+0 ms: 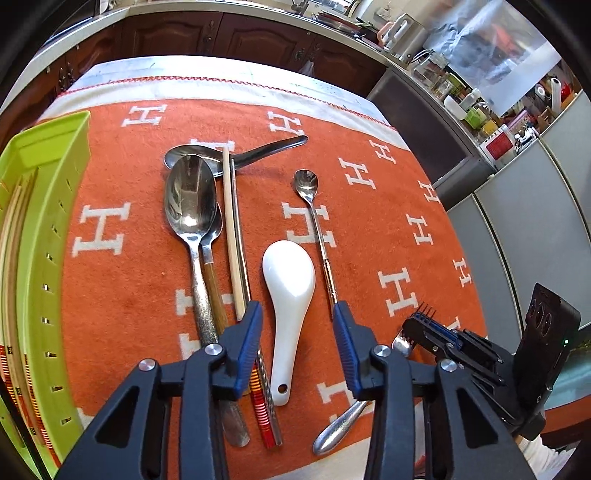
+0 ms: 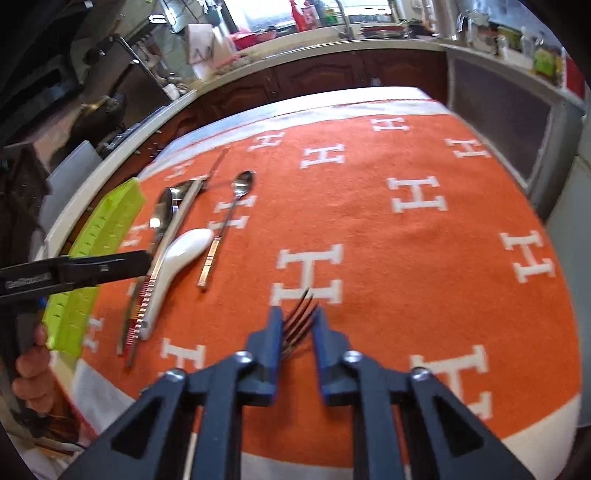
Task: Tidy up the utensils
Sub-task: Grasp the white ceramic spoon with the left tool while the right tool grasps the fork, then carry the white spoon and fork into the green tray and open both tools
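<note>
My left gripper is open and empty, its fingers astride the white ceramic spoon on the orange cloth. Left of it lie a large steel spoon, a wood-handled spoon and chopsticks; a slim teaspoon lies right. My right gripper is shut on a fork, tines pointing forward, above the cloth. It also shows in the left wrist view at the lower right. The green tray stands at the left and holds chopsticks.
The orange cloth with white H marks covers the table. The green tray shows at the left of the right wrist view, by my left gripper's body. Kitchen counters and cabinets stand behind the table.
</note>
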The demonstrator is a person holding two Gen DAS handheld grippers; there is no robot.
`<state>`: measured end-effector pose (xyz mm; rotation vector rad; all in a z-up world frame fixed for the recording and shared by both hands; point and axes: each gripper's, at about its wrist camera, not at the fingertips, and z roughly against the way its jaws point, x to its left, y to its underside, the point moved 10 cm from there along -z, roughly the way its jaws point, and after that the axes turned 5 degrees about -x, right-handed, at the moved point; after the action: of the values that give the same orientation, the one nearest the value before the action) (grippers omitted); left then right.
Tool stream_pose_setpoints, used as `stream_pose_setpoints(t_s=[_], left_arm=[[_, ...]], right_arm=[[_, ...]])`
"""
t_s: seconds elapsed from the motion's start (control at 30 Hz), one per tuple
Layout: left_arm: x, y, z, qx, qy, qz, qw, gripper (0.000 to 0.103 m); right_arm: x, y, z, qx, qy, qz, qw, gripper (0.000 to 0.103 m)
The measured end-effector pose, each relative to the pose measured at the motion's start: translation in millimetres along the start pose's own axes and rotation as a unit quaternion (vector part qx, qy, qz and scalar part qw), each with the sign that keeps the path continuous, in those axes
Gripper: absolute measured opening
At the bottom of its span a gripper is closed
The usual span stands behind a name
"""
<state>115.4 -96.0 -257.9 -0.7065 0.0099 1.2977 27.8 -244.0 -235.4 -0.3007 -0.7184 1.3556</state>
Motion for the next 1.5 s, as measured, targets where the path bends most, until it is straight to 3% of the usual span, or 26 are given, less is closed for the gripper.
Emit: stream_pose_setpoints(t_s=[0.4,0.73,0.8,1.03,1.3,1.4,1.47,1.5], left_arm=[[1.2,-3.2,-21.1,0.028,0.018,0.027,0.9991,0.031],[5.4,-3.0,-34.2,0.043,0.041,0.063,0.9963,0.03],[4.6,-3.5,-36.7,0.045,0.04,0.063,0.9962,0.022],[-9.0,-3.6,-44.2,0.045,0.049,0.062,0.9958,0.019],[-23.2,-7.9,-43.5,0.018,-0.011,-0.013,0.9997,0.018],[-26.1,-9.7,-40.1,0.012,-0.015,-0.027,0.9995,0.014],[-27.5,-11.4,-35.6,0.006,-0.009,-0.027,0.9996,0.001],[-26.8,-12.2,-33.0,0.003,-0.011,-0.029,0.9995,0.002]], right_arm=[[-9.5,-25.6,7.8,-0.026,-0.01,-0.023,0.999,0.005],[-11.9,-28.0,2.6,-0.017,-0.018,-0.033,0.999,0.005],[-11.8,-28.2,1.7,-0.016,-0.019,-0.034,0.999,0.005],[-11.8,-26.9,-2.6,-0.009,-0.022,-0.036,0.999,0.005],[-9.3,-24.9,-2.7,-0.005,-0.026,-0.041,0.999,0.005],[-6.9,-26.6,-1.0,-0.007,-0.029,-0.04,0.999,0.004],[-3.3,-29.6,1.9,-0.01,-0.034,-0.039,0.999,0.004],[-1.5,-30.8,3.5,-0.012,-0.036,-0.038,0.999,0.003]])
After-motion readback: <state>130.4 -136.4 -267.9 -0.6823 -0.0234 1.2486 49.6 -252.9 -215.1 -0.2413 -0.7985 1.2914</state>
